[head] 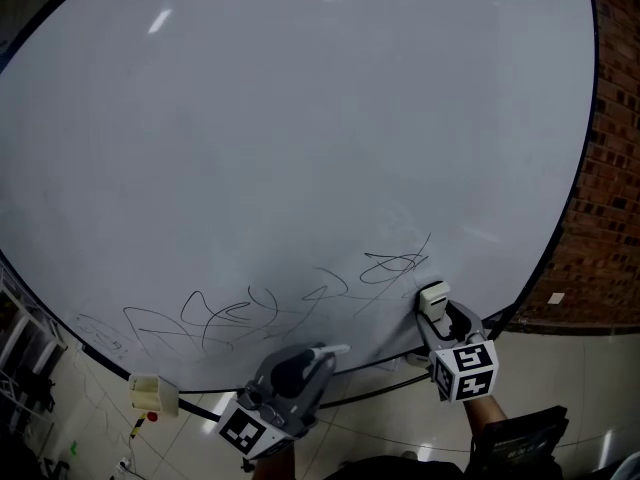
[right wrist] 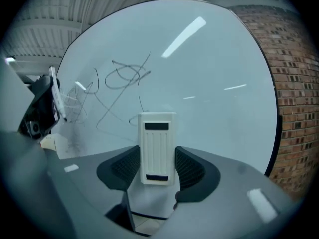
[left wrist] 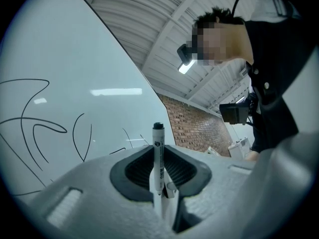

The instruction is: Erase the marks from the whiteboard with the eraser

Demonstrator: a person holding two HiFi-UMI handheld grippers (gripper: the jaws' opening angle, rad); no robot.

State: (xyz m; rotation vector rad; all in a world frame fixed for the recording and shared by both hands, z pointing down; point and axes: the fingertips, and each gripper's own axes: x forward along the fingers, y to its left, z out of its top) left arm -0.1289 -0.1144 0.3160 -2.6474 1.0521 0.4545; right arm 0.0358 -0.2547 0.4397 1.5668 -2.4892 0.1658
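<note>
You are at the approach step. Your right tongs pinch the eraser by its 2 long sides, lower right of centre in the head view, just under the rightmost scribble. I cannot tell whether it touches the whiteboard. It is cream plastic with a ribbed back and 2 dark slots. Your left tongs, at bottom centre, are pressed onto a marker. The marks, thin dark loops, run across the board's lower part. Next, press the eraser flat and sweep left through them.
</note>
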